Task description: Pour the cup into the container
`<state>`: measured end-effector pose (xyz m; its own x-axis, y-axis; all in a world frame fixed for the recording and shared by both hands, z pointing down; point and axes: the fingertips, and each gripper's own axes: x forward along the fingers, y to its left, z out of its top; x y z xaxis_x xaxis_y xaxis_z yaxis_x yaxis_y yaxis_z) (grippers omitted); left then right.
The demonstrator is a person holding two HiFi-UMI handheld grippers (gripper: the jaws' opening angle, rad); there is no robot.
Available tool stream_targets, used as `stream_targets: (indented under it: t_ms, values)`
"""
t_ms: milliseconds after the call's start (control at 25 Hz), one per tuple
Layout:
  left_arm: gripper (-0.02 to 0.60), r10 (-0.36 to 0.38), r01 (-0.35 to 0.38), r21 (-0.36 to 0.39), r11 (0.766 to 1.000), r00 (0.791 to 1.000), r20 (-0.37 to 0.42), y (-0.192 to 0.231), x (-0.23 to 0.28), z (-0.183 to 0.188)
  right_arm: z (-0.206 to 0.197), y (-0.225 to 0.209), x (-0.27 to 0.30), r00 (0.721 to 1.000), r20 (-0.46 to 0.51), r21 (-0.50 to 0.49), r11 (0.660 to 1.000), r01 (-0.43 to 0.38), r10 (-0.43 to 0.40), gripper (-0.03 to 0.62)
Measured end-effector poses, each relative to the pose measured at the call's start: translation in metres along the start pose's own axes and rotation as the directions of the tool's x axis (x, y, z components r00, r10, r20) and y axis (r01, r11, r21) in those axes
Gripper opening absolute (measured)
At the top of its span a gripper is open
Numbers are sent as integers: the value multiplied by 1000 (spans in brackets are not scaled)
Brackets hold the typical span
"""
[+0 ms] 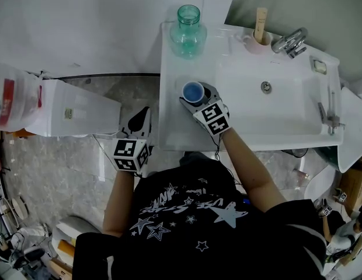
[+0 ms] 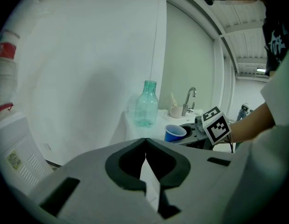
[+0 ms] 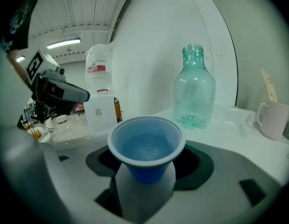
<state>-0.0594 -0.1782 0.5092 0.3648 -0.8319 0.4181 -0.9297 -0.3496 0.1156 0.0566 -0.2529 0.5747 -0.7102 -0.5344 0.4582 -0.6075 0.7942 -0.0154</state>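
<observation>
Your right claw (image 3: 147,171) grips the blue cup (image 3: 146,146) upright, liquid inside, above the counter (image 1: 169,127) just left of the sink (image 1: 274,107). The green bottle (image 1: 188,31) stands behind. Your left claw (image 2: 145,143) is pinched together, empty.

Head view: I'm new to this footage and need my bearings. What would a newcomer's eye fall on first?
The bright blue cup, clasped in the right gripper's jaws at the left part of the white sink counter. Behind it, at the counter's back edge, stands a clear green bottle. The left gripper hangs off the counter to the left, jaws together on nothing.
</observation>
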Motion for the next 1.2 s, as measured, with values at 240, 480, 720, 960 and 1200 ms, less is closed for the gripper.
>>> stream_targets:
  t_ms: [240, 480, 720, 960, 1200]
  values:
    - [9, 0, 0, -4, 1000, 1000, -2, -3, -2, -3, -6, 0, -1, 1000, -5, -11, 1000, -19, 19, 296]
    - [9, -1, 1, 3, 1000, 1000, 4, -6, -4, -1, -4, -1, -6, 1000, 6, -19, 1000, -10, 10, 291]
    - [9, -3, 3, 15, 1000, 1000, 27, -8, -6, 12, -4, -22, -27, 999, -17, 9, 999, 40, -40, 291]
    - [9, -38, 35, 39, 999, 997, 73, -9, -4, 41, 22, -48, -56, 994, 19, 84, 991, 101, -103, 291]
    - [9, -108, 103, 63, 993, 991, 83, -9, 14, 60, 51, -69, -80, 987, 23, 86, 984, 154, -156, 291]
